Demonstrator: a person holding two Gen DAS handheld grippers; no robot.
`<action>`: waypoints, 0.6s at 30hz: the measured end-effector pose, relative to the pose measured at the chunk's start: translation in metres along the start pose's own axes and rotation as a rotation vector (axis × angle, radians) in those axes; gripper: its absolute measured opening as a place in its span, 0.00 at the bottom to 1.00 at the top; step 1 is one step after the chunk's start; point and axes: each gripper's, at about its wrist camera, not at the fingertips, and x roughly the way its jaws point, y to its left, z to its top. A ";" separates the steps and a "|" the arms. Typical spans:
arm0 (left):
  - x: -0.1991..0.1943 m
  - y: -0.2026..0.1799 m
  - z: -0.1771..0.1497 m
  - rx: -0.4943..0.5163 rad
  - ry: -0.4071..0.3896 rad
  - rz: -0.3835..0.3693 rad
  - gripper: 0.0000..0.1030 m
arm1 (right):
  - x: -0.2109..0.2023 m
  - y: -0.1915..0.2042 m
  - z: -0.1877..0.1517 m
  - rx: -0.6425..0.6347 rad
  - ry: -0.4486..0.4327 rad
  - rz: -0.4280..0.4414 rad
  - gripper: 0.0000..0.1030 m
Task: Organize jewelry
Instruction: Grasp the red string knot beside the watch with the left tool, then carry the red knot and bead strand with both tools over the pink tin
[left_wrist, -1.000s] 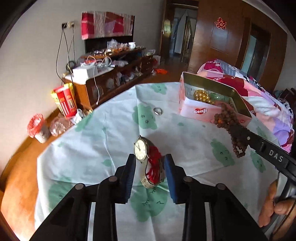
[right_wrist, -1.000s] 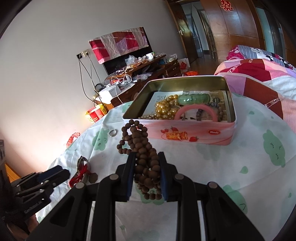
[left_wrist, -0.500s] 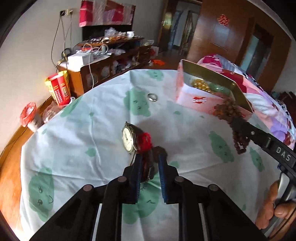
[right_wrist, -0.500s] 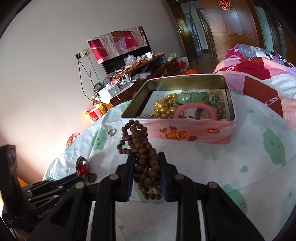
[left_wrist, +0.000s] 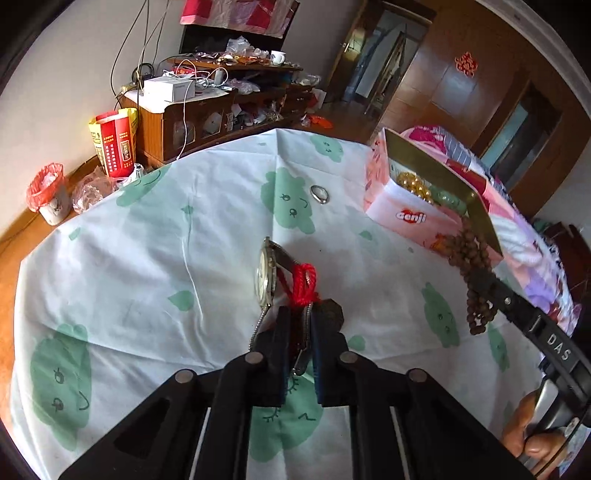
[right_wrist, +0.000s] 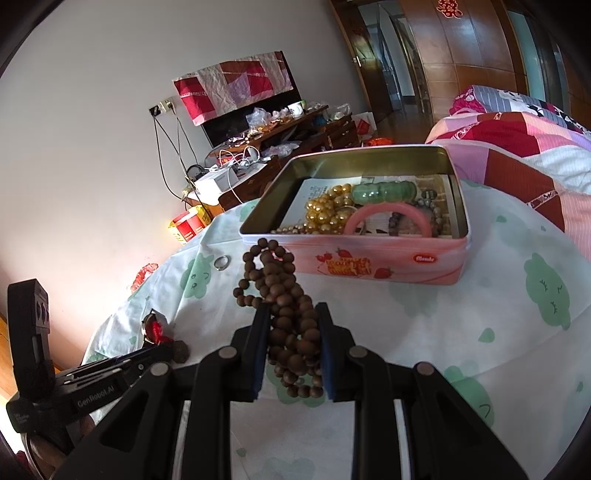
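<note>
My left gripper (left_wrist: 298, 314) is shut on a wristwatch (left_wrist: 266, 273) with a metal band and a red cord (left_wrist: 304, 284), held above the tablecloth. My right gripper (right_wrist: 291, 314) is shut on a string of brown wooden beads (right_wrist: 284, 291), held in front of the open pink tin (right_wrist: 391, 258). The tin holds gold beads (right_wrist: 325, 214), a green bangle (right_wrist: 384, 190) and a pink bangle (right_wrist: 388, 218). A silver ring (left_wrist: 319, 194) lies on the cloth near the tin. In the left wrist view the right gripper's beads (left_wrist: 469, 258) hang by the tin (left_wrist: 406, 218).
The table has a white cloth with green prints (left_wrist: 147, 258). A quilted bed (right_wrist: 517, 140) lies behind the tin. A cluttered wooden cabinet (left_wrist: 207, 107), a red-and-yellow box (left_wrist: 114, 144) and a small bin (left_wrist: 48, 192) stand beyond the table's far edge.
My left gripper has closed on the watch band and red cord and lifted it. My right gripper has stayed shut on the beads and barely moved.
</note>
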 end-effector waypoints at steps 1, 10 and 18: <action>-0.004 -0.001 0.000 0.001 -0.020 -0.005 0.05 | 0.000 0.000 0.000 0.001 0.000 0.000 0.27; -0.027 -0.033 -0.003 0.193 -0.156 0.040 0.04 | 0.000 0.000 0.000 0.003 0.000 0.000 0.27; -0.039 -0.041 -0.008 0.272 -0.196 -0.048 0.04 | -0.001 -0.002 -0.001 0.006 -0.002 0.000 0.27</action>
